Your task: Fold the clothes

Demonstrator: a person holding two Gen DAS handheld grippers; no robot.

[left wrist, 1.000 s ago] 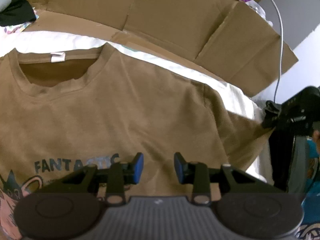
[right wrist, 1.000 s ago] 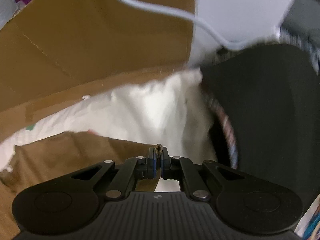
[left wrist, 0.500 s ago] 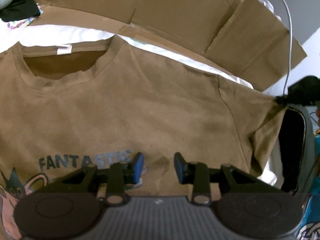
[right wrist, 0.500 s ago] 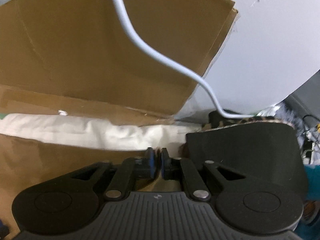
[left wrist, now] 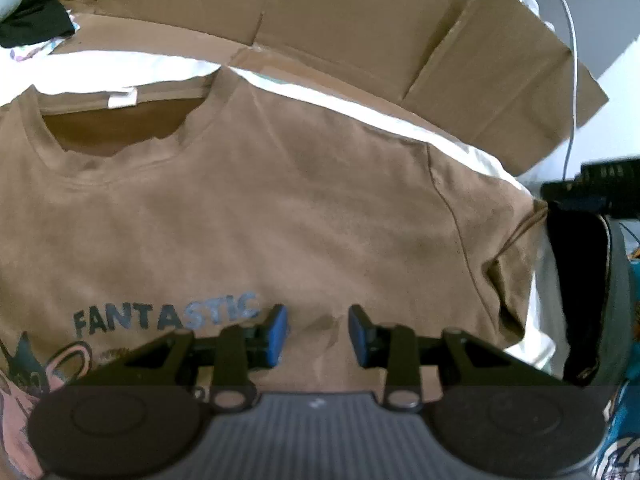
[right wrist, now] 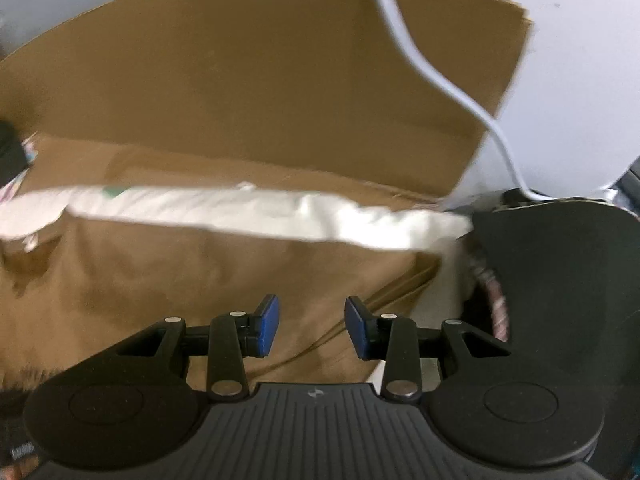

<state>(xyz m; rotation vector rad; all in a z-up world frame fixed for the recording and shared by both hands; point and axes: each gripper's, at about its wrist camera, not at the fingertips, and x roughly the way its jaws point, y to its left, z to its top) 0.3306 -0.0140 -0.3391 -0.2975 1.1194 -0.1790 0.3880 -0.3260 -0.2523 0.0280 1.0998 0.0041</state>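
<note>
Spread flat, front up on white bedding (left wrist: pixel 472 152): brown cotton T-shirt (left wrist: pixel 280 216), no fold made yet, sleeve at three o'clock; left tool (left wrist: pixel 318 334) released above, right tool (right wrist: pixel 312 326) opening, empty.

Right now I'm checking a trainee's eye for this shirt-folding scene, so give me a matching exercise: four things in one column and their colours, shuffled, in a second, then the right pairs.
Things:
1. T-shirt
2. Neck label
3. Gripper pads
4. Garment at far left

Colours:
A. blue
B. black
C. brown
D. white

Pairs: 1-C, 2-D, 3-A, 4-B
</note>
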